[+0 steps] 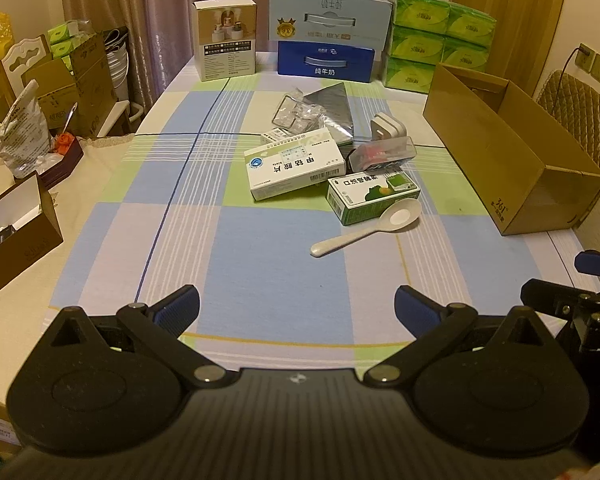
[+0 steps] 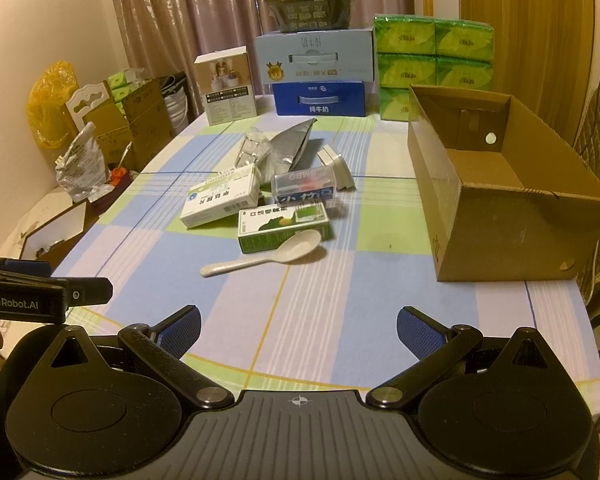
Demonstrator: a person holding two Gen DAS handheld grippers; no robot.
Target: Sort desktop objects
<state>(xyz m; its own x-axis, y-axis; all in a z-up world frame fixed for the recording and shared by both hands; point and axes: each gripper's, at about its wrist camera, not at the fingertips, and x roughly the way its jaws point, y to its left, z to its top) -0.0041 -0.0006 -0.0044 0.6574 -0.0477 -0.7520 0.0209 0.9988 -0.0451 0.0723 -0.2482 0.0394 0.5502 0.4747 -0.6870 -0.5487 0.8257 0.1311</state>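
Both tools sit at the bottom of their own views with nothing taken up. The left gripper (image 1: pixel 297 308) is released, blue pads spread wide over bare tablecloth. The right gripper (image 2: pixel 299 330) is likewise released and empty.

The items to be sorted form a loose pile at the centre of each frame, well apart from both tools. The open cardboard box (image 2: pixel 496 216) stands at the right of the frame, apparently empty, and is judged to be the likely receptacle.

The white spoon (image 2: pixel 264 256) lies nearest, at the lower edge of the pile. Its long axis runs diagonally: handle tip toward lower left, bowl toward upper right, bowl facing up and just beside or touching the green medicine box (image 2: pixel 286 226). It appears to be rigid, light and glossy, so probably slippery; a pinch across the narrow handle near its middle looks soundest, and the bowl is judged too wide and rounded.

The white medicine box (image 2: pixel 220 200) lies flat, tilted against the pile, long axis lower left to upper right. It is judged to be light card that crushes under force; grip across the short width.

The clear plastic case (image 2: pixel 304 190) lies on its side above the green box, hard and smooth. The silver foil pouch (image 2: pixel 290 146) behind is soft and crinkly; an edge pinch suits it.
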